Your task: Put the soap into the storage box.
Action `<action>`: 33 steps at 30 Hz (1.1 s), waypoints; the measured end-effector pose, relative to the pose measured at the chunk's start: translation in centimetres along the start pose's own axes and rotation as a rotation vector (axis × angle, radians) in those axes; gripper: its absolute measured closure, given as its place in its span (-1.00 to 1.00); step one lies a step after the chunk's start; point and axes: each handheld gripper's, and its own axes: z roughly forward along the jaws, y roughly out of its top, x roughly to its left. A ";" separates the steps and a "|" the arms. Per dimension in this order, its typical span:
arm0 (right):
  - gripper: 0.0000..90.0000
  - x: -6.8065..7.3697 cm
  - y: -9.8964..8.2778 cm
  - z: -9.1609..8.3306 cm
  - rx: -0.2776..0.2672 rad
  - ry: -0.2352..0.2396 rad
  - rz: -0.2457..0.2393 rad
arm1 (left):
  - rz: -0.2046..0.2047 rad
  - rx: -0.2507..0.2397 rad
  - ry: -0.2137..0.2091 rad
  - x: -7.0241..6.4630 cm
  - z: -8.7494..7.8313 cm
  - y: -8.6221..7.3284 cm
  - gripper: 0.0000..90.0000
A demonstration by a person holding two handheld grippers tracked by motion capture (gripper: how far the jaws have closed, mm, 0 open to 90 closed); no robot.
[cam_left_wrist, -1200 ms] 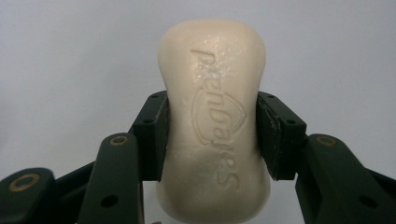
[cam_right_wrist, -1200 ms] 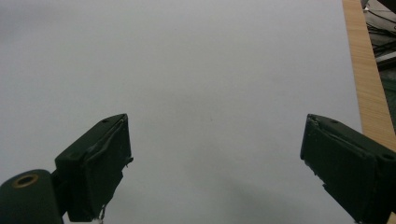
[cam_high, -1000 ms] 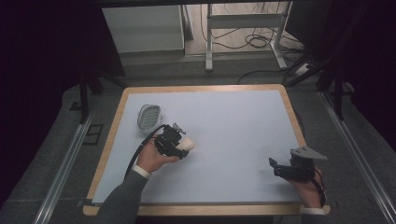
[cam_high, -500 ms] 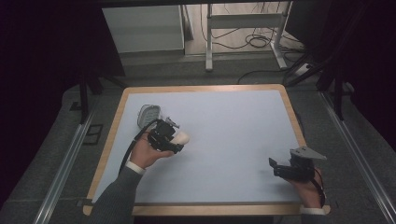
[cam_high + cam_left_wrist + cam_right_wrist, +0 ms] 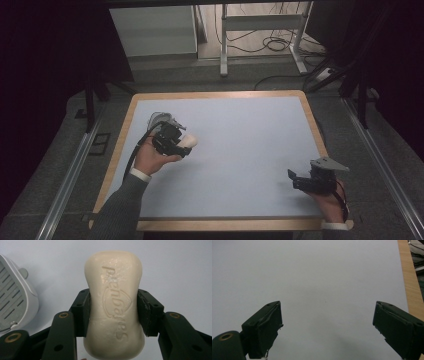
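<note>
A cream bar of soap (image 5: 114, 305) with embossed lettering is clamped at its waist between the jaws of my left gripper (image 5: 113, 312). In the high view that left gripper (image 5: 176, 141) hovers over the left part of the table with the soap (image 5: 189, 142) sticking out to its right. A grey slotted soap dish (image 5: 161, 119) lies just behind and left of it, and the dish (image 5: 13, 297) fills the left edge of the left gripper view. My right gripper (image 5: 298, 181) rests near the table's front right corner, jaws wide apart with nothing between them (image 5: 327, 327).
The pale blue table top (image 5: 240, 150) has a wooden rim (image 5: 310, 120). Metal rails run along both sides on the floor. A table frame and cables stand beyond the far edge.
My left gripper has carried the soap away from the person and leftward, closer to the soap dish. The right gripper has stayed put.
</note>
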 end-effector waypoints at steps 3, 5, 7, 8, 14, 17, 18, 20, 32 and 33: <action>-0.81 0.0 0.0 0.0 0.000 -0.001 0.003 | -0.002 0.006 0.004 0.4 -0.1 0.1 0.10; -0.81 -0.1 0.0 0.0 -0.001 -0.001 0.003 | -0.004 0.010 0.005 0.6 -0.2 0.1 0.10; -0.81 -0.1 0.0 0.0 0.003 -0.002 0.004 | -0.009 0.011 0.012 0.8 -0.3 0.2 0.10; -0.81 -0.1 0.0 0.0 0.003 -0.002 0.004 | -0.010 0.010 0.015 0.9 -0.3 0.2 0.10; -0.81 -0.1 -0.1 0.1 0.006 -0.003 0.002 | -0.019 0.015 0.025 1.6 -0.4 0.2 0.10; -0.81 -0.1 -0.1 0.1 0.007 -0.004 0.004 | -0.018 0.021 0.032 1.9 -0.4 0.3 0.10; -0.81 -0.1 -0.1 0.1 0.008 -0.005 0.006 | -0.022 0.018 0.032 2.0 -0.4 0.3 0.10; -0.81 -0.1 -0.1 0.1 0.012 -0.007 0.009 | -0.025 0.018 0.034 2.2 -0.5 0.3 0.10; -0.81 -0.1 -0.2 0.2 0.010 -0.001 0.002 | -0.038 0.027 0.062 3.3 -0.8 0.6 0.10; -0.81 -0.1 -0.2 0.2 0.009 -0.001 0.003 | -0.042 0.027 0.061 3.4 -0.9 0.6 0.10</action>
